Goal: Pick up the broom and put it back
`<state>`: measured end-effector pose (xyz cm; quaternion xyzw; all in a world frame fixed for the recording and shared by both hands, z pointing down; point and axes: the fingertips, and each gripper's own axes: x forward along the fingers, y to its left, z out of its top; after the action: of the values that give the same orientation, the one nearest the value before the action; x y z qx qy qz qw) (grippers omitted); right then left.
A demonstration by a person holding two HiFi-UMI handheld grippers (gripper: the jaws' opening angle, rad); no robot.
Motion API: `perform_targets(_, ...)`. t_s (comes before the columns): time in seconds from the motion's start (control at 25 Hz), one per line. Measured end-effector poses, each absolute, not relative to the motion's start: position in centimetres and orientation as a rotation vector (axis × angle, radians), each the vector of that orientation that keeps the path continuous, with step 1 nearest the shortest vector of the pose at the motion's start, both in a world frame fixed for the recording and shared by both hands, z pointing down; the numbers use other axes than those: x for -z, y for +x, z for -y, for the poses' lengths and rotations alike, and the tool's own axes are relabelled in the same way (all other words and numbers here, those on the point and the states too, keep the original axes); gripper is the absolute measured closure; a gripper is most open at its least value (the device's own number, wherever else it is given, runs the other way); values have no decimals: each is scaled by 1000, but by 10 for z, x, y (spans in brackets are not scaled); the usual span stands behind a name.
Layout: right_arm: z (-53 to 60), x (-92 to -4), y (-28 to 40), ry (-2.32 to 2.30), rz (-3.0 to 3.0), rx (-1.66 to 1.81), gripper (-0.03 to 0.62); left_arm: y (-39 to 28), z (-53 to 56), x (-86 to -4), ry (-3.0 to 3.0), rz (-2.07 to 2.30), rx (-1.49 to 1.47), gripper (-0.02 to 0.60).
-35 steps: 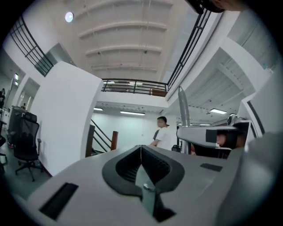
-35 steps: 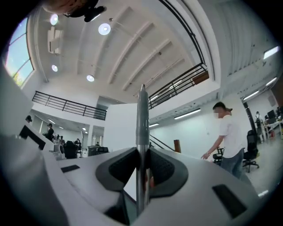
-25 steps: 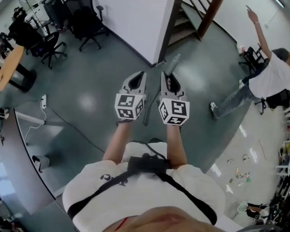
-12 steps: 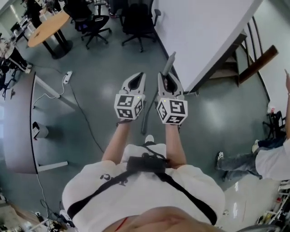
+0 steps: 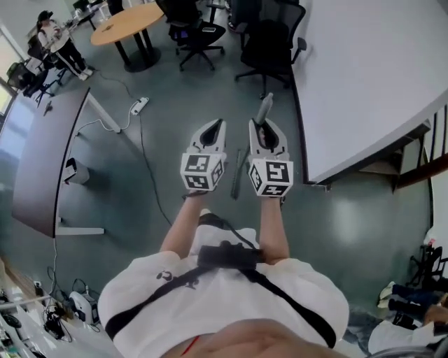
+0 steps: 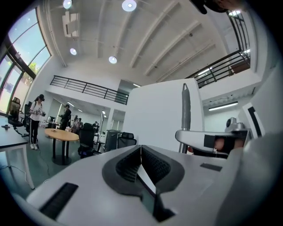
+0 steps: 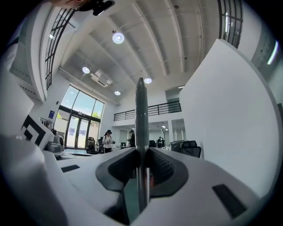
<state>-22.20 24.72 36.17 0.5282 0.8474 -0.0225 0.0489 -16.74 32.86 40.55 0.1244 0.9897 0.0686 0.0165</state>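
Your left gripper [image 5: 215, 127], the one farther from the white partition wall [image 5: 364, 84], has its jaws together with nothing between them. Just beside it, nearer the wall, your right gripper [image 5: 260, 129] is clamped on the grey broom handle [image 5: 265, 107]. The handle stands upright through the jaws, off the floor, short of the wall.

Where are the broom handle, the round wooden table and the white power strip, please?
broom handle [image 7: 141, 119], right gripper view, on the grey shaft.
round wooden table [image 5: 129, 14], head view, on its tabletop.
white power strip [image 5: 139, 106], head view, on its body.
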Motion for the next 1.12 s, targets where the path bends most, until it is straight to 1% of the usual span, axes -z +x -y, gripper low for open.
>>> perform_targets(0.16, -304, -374, -247, 1671, -2576, 55, 499, -193, -385, -409, 423, -3067, -225, 571)
perform_targets(0.4, -387, -376, -320, 1699, -2606, 99, 499, -274, -472, -384, 353, -3029, -189, 571)
perform_targets(0.6, -442, -386, -370, 1659, -2672, 52, 499, -333, -530, -385, 264, -3020, -272, 571)
perform_targets(0.8, -468, -401, -440, 1548, -2766, -5, 499, -405, -554, -409, 136, -3067, -347, 571)
perform_targets(0.96, -473, -397, -491, 1443, -2787, 5, 499, -458, -556, -414, 35, -3067, -355, 571)
perform_targets(1.12, -471, -412, -558, 1309, -2850, 7, 499, -528, -551, -423, -82, -3074, -340, 571)
